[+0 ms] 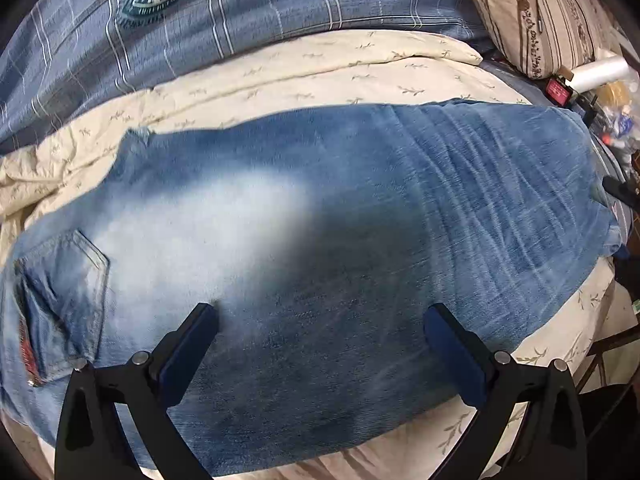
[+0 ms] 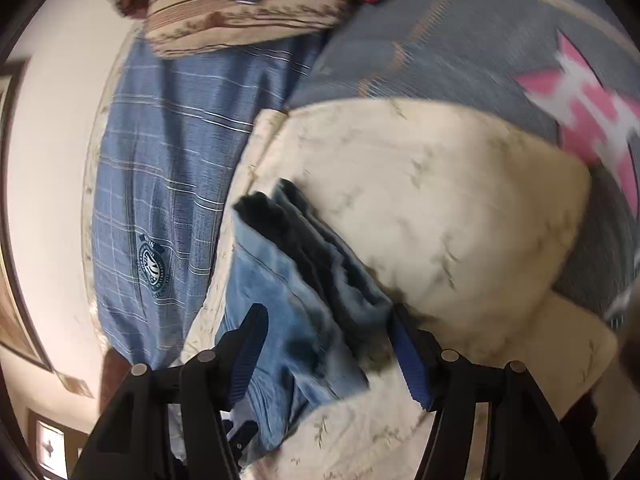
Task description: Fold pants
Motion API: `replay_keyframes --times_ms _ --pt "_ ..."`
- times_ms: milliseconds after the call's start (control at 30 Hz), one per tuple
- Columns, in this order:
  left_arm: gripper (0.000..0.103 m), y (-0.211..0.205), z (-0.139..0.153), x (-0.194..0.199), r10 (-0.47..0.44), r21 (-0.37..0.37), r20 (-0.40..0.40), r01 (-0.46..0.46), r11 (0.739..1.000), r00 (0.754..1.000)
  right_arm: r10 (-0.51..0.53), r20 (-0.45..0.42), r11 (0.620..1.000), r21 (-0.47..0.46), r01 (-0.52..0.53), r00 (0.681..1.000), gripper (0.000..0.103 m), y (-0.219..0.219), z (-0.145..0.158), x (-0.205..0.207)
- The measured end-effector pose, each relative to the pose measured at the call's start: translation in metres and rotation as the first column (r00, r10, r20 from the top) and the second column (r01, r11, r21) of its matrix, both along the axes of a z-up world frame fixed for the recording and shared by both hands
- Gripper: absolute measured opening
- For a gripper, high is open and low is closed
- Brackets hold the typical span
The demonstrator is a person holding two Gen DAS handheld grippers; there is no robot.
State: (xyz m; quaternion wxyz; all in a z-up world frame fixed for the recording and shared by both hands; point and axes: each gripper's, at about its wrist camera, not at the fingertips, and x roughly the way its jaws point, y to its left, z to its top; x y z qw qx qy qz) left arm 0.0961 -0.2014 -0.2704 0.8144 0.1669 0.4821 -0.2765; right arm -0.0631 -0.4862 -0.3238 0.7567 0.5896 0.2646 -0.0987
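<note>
The jeans [image 1: 320, 248] lie folded lengthwise across the bed's cream sheet [image 1: 280, 76]. Left gripper [image 1: 320, 320] hovers wide open over them, holding nothing; right gripper [image 2: 328, 328], also open, straddles the layered end. Next, probably: pinch that end and fold it over.

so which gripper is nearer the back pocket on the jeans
Left. The left gripper hovers open over the jeans, with the back pocket just beside its left finger. The right gripper is open at the folded end; no pocket shows there.
</note>
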Motion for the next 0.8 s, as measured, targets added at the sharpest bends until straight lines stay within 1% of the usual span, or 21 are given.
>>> replay_keyframes --times_ms 33,67,100,133,167,200,233,333,433,500,567,633,733,800 --pt "0.103 0.001 0.0 0.0 0.001 -0.005 0.002 -0.001 1.0 1.0 0.002 -0.001 1.0 -0.029 -0.002 1.0 0.066 0.001 0.003 0.001" --pt "0.103 0.001 0.0 0.0 0.001 -0.004 0.003 0.0 1.0 1.0 0.01 -0.01 0.997 -0.078 -0.01 1.0 0.065 0.005 0.008 0.004" --pt "0.103 0.0 0.001 -0.001 -0.001 -0.004 0.003 0.001 1.0 1.0 0.017 -0.025 0.993 -0.117 -0.02 1.0 0.063 0.009 0.011 0.008" --pt "0.103 0.001 0.001 -0.001 -0.001 -0.005 0.0 0.001 1.0 1.0 0.026 -0.06 0.982 -0.187 -0.037 0.998 0.057 0.014 0.016 0.013" --pt "0.103 0.001 0.002 0.0 -0.001 -0.008 -0.005 0.001 1.0 1.0 0.031 -0.088 0.972 -0.231 -0.051 0.996 0.041 0.017 0.019 0.015" --pt "0.103 0.003 0.003 0.0 0.004 -0.011 -0.007 -0.004 1.0 1.0 0.037 -0.113 0.962 -0.264 -0.066 0.993 0.034 0.02 0.021 0.017" --pt "0.103 0.005 0.003 0.002 0.009 -0.013 -0.008 -0.009 1.0 1.0 0.042 -0.126 0.955 -0.285 -0.076 0.991 0.032 0.023 0.023 0.019" --pt "0.103 0.012 0.004 0.008 0.026 -0.016 -0.016 -0.026 1.0 1.0 0.047 -0.107 0.948 -0.308 -0.078 0.993 0.023 0.026 0.028 0.018" --pt "0.103 0.026 0.013 0.013 0.049 -0.048 -0.015 -0.05 0.998 0.999 0.031 -0.076 0.934 -0.353 -0.056 0.997 0.021 0.033 0.038 0.016" --pt "0.103 0.037 0.023 0.012 0.062 -0.063 0.001 -0.061 0.996 0.998 0.034 -0.046 0.915 -0.4 -0.05 0.998 0.018 0.042 0.049 0.015" --pt "0.103 0.046 0.031 0.012 0.071 -0.067 0.016 -0.069 0.995 0.997 0.054 -0.022 0.895 -0.443 -0.058 0.998 0.018 0.054 0.061 0.017" --pt "0.103 0.057 0.039 0.013 0.082 -0.062 0.037 -0.079 0.995 0.996 0.079 -0.016 0.86 -0.504 -0.076 0.997 0.018 0.071 0.077 0.021" --pt "0.103 0.076 0.05 0.018 0.1 -0.073 0.06 -0.096 0.993 0.993 0.129 0.002 0.838 -0.535 -0.108 0.992 0.018 0.093 0.097 0.033" --pt "0.103 0.092 0.058 0.022 0.121 -0.094 0.071 -0.115 0.989 0.99 0.17 0.008 0.823 -0.551 -0.138 0.985 0.018 0.111 0.109 0.045"
